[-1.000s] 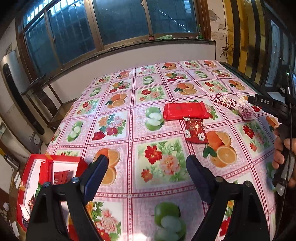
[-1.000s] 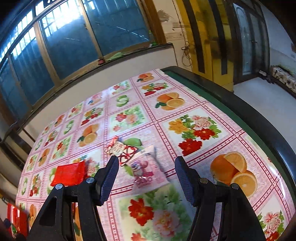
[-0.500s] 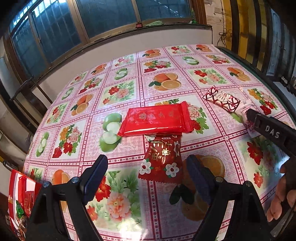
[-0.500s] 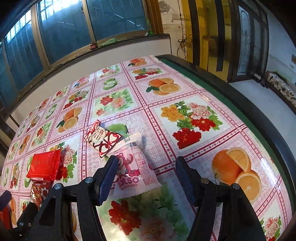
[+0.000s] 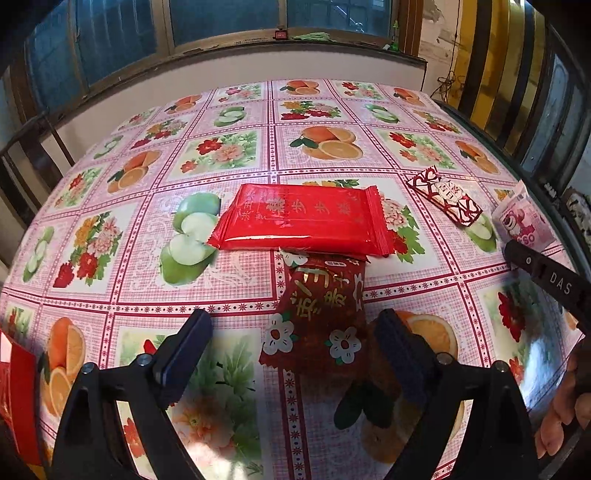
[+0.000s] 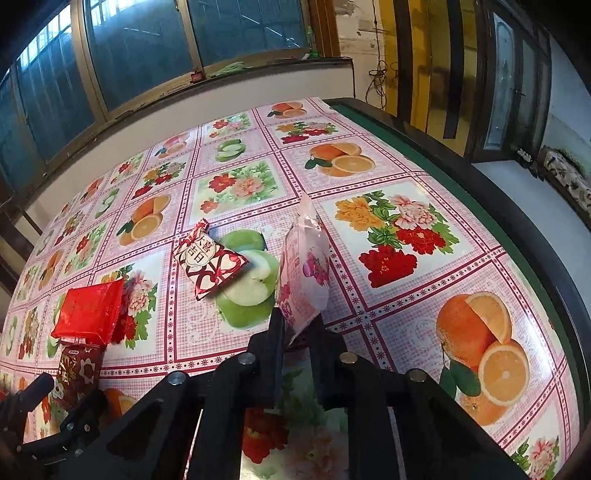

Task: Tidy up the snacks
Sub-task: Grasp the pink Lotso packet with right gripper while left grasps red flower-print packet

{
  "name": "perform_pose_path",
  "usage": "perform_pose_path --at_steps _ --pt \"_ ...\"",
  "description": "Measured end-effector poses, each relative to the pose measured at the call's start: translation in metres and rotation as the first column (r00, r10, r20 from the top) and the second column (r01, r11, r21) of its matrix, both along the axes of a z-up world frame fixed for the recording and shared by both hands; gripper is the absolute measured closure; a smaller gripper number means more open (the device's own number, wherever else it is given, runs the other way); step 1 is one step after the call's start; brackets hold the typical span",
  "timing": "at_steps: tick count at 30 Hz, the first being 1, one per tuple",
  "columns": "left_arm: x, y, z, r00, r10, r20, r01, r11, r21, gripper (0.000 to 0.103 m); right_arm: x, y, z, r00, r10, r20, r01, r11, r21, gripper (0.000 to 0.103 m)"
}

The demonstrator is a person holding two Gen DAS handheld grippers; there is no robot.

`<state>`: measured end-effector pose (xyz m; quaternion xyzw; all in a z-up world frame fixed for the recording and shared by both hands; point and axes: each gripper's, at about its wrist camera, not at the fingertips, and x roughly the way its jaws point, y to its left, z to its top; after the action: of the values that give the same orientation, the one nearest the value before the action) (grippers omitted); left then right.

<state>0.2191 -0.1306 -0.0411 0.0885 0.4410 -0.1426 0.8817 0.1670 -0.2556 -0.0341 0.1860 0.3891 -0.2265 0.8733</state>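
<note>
Fruit-and-flower tablecloth under blue-paned windows, yellow doors right.

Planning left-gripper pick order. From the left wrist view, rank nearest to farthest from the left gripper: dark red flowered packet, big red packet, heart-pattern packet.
From the left gripper:
1. dark red flowered packet, between the open fingers, nearer the right one.
2. big red packet, just beyond, its near edge overlapping the flowered packet's top.
3. heart-pattern packet, farther off, to the right.
</note>
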Motion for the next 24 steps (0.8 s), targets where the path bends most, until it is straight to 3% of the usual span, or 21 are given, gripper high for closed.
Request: perform_pose_path --at_steps 2,4,5,8,12,16,18,24 --pt "0.000 0.002 0.001 1.000 -0.010 0.008 0.010 1.000 -0.010 0.019 -0.002 -0.002 0.001 1.000 0.000 0.006 0.000 1.000 0.018 0.090" --pt "0.001 0.005 0.003 1.000 -0.007 0.022 0.007 1.000 -0.019 0.035 -0.004 -0.007 0.001 1.000 0.004 0.019 -0.005 0.998 0.061 0.090" --pt "0.001 0.006 0.004 1.000 -0.006 0.026 0.006 1.000 -0.022 0.041 -0.007 -0.011 0.001 0.999 0.004 0.033 -0.007 0.995 0.104 0.090" --pt "0.001 0.009 0.005 0.999 -0.020 0.027 0.020 0.999 -0.032 0.046 -0.016 -0.025 -0.001 0.997 -0.005 0.076 -0.015 0.966 0.259 0.090" --pt "-0.002 0.013 0.008 0.998 -0.049 0.027 0.050 0.996 -0.071 0.074 -0.026 -0.038 -0.007 0.989 0.002 0.148 -0.073 0.878 0.473 0.090" --pt "-0.004 0.019 0.009 0.998 -0.054 0.012 0.055 0.993 -0.107 0.079 -0.029 -0.043 -0.011 0.974 -0.009 0.227 -0.140 0.765 0.629 0.090" --pt "-0.004 0.022 0.009 0.998 -0.059 0.001 0.058 0.989 -0.133 0.087 -0.028 -0.039 -0.011 0.969 0.007 0.247 -0.174 0.731 0.660 0.090" --pt "-0.003 0.026 0.008 0.998 -0.058 -0.011 0.055 0.986 -0.160 0.089 -0.022 -0.019 -0.001 0.968 0.066 0.240 -0.206 0.754 0.623 0.090"
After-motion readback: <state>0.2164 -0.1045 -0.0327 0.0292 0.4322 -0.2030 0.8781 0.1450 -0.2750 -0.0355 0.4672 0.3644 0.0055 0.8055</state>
